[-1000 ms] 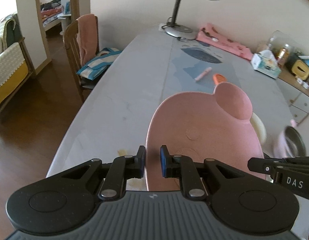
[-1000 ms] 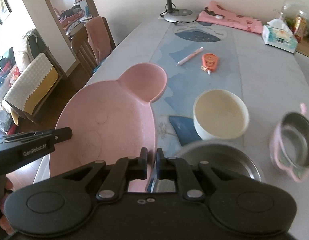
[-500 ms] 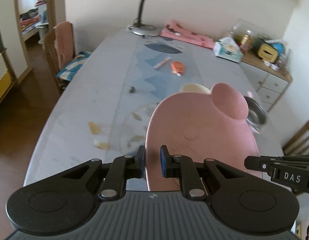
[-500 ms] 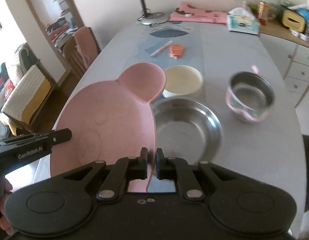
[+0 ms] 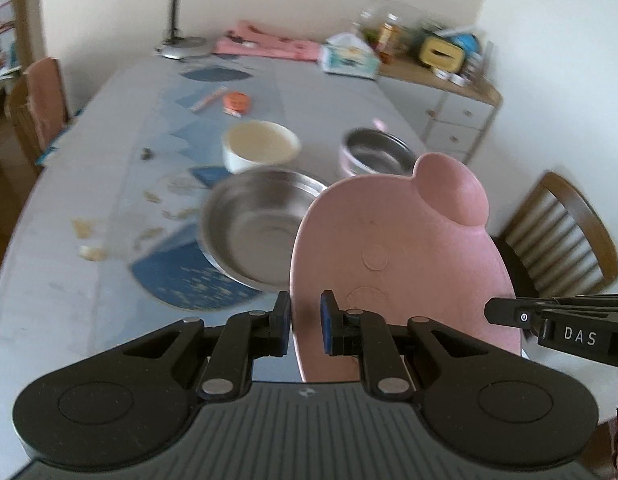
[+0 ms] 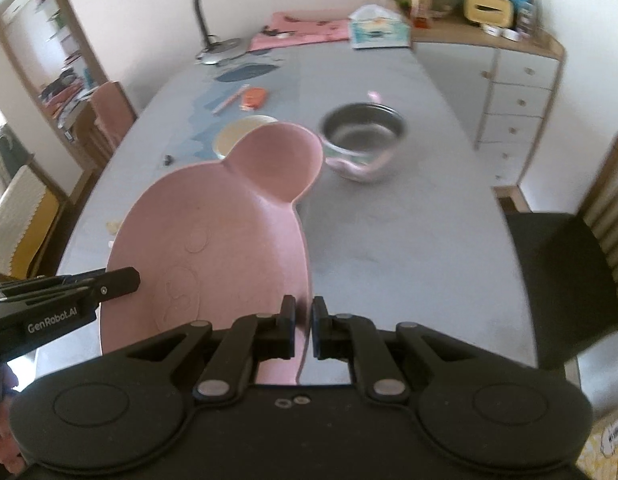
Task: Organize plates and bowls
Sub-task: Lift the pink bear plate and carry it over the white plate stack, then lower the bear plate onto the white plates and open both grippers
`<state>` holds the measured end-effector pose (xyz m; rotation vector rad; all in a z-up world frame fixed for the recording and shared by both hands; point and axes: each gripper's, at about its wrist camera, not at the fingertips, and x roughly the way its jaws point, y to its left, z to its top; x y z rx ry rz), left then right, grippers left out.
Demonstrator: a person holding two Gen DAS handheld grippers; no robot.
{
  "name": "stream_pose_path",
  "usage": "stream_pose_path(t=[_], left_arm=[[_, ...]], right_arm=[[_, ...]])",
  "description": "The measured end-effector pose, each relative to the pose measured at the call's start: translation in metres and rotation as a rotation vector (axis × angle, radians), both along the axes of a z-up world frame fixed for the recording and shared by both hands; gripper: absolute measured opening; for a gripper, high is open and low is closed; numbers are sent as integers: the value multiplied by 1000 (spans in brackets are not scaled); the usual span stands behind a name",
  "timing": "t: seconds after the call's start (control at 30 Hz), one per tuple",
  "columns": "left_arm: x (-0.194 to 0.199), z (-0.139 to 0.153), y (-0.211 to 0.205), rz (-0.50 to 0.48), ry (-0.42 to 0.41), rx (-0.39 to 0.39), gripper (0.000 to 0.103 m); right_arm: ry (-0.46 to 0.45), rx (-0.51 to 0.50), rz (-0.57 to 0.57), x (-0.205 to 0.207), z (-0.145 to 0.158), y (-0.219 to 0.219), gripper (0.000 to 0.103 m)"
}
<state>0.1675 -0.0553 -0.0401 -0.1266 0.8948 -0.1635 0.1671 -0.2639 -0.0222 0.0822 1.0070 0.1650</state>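
Pink bear-shaped plate [image 5: 401, 264] held above the grey table [image 6: 409, 240]; left gripper [image 5: 305, 324] clamps its 9 o'clock rim; right gripper [image 6: 303, 328] clamps its 3 o'clock rim; steel bowl [image 5: 253, 224] at 10 o'clock.

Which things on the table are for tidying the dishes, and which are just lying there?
For the job:
- pink bear plate, held by both grippers
- big steel bowl
- cream bowl
- steel bowl with pink outside

Just lying about:
- desk lamp
- pink cloth
- tissue box
- pink pen
- orange thing
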Motion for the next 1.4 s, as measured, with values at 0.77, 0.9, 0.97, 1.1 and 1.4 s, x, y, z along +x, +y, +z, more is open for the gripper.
stream_pose_path(t=[0.77, 0.9, 0.97, 1.1, 1.4], left_arm=[[-36, -77, -146, -184, 168, 63, 14], [-35, -90, -154, -179, 194, 85, 14], [-33, -95, -156, -175, 202, 94, 14], [-31, -100, -160, -172, 212, 105, 14], [-26, -107, -163, -173, 224, 110, 14]], right_arm=[[161, -8, -138, -55, -65, -134, 8], [180, -10, -123, -55, -75, -138, 8], [185, -15, -113, -55, -80, -138, 8], [196, -20, -105, -52, -86, -141, 8], [190, -18, -105, -45, -93, -144, 8]])
